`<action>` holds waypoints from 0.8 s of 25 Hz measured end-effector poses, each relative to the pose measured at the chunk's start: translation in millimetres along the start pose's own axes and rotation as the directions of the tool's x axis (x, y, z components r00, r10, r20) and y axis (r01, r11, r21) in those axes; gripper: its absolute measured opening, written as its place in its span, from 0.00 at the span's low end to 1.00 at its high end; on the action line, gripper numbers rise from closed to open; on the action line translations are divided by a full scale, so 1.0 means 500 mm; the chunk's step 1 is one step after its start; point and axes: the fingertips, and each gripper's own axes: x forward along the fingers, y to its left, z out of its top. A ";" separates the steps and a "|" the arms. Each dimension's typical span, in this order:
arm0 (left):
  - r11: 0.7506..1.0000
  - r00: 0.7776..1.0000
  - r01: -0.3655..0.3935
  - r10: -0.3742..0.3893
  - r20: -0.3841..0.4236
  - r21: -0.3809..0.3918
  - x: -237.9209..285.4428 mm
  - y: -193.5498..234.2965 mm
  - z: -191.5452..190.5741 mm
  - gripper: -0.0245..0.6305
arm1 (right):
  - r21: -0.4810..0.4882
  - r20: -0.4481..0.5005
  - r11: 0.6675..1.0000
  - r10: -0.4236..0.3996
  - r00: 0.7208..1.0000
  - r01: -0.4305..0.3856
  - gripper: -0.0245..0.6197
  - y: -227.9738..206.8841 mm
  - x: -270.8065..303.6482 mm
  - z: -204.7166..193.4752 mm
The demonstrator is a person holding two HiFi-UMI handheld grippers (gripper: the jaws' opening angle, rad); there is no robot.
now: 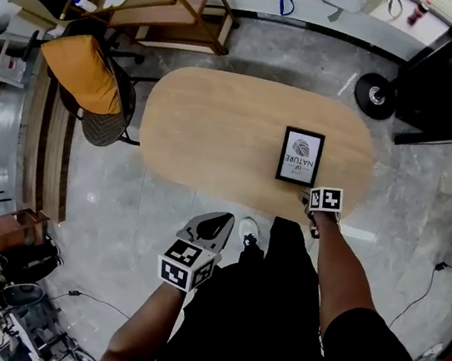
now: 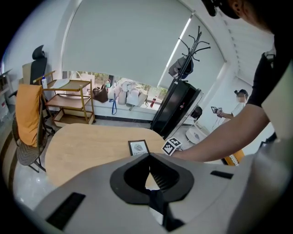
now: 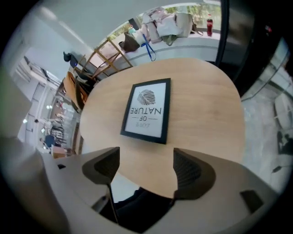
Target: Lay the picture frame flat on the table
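Lying flat, face up on the table (image 1: 208, 131) near our edge, the picture frame (image 1: 300, 155) is resting clear of our right gripper (image 3: 145, 161), its jaws gaping empty; our left gripper (image 1: 212, 230) is hanging clenched on nothing. Sweeping carelessly, we are risking knocking it off.

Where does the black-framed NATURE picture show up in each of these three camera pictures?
Head view: the black-framed picture lies right of centre, in the upper half.
Left gripper view: small, near centre, slightly below mid-height.
Right gripper view: large, at centre.
Shared landmark: the oval light-wood table beneath it, in all three.
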 end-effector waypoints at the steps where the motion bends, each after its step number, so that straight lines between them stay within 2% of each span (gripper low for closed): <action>1: 1.000 1.000 0.011 -0.012 0.010 0.014 -0.006 -0.008 0.005 0.04 | 0.045 0.008 0.997 0.059 0.998 -0.059 0.59 0.024 -0.018 -0.008; 3: 0.998 0.999 0.027 -0.029 0.027 0.054 -0.015 -0.015 0.015 0.04 | 0.112 0.063 0.979 0.163 0.985 -0.169 0.58 0.080 -0.060 -0.004; 5: 0.996 0.998 0.036 -0.041 0.050 0.086 -0.026 -0.016 0.025 0.04 | 0.112 0.155 0.967 0.212 0.965 -0.231 0.56 0.132 -0.116 0.016; 6: 0.994 0.996 0.042 -0.048 0.070 0.097 -0.035 -0.019 0.034 0.04 | 0.098 0.205 0.964 0.223 0.953 -0.247 0.42 0.156 -0.151 0.027; 7: 0.993 0.994 0.048 -0.058 0.092 0.108 -0.046 -0.023 0.044 0.04 | 0.085 0.255 0.961 0.234 0.938 -0.263 0.16 0.179 -0.189 0.036; 8: 0.992 0.991 0.056 -0.069 0.112 0.117 -0.059 -0.029 0.053 0.04 | 0.073 0.301 0.955 0.254 0.919 -0.288 0.08 0.205 -0.230 0.043; 11: 0.986 0.983 0.087 -0.109 0.150 0.144 -0.107 -0.045 0.061 0.04 | 0.041 0.413 0.921 0.337 0.846 -0.387 0.05 0.292 -0.354 0.041; 14: 0.977 0.970 0.151 -0.177 0.169 0.153 -0.155 -0.066 0.050 0.04 | 0.014 0.526 0.902 0.361 0.770 -0.432 0.04 0.364 -0.483 0.025; 17: 0.964 0.960 0.194 -0.225 0.166 0.181 -0.185 -0.086 0.031 0.04 | -0.069 0.616 0.905 0.370 0.695 -0.420 0.04 0.427 -0.600 0.003; 19: 0.957 0.955 0.212 -0.246 0.163 0.199 -0.201 -0.100 0.018 0.04 | -0.151 0.638 0.908 0.392 0.663 -0.391 0.04 0.475 -0.661 -0.026; 20: 0.953 0.952 0.221 -0.257 0.166 0.208 -0.208 -0.108 0.014 0.04 | -0.199 0.640 0.910 0.402 0.655 -0.364 0.04 0.499 -0.686 -0.042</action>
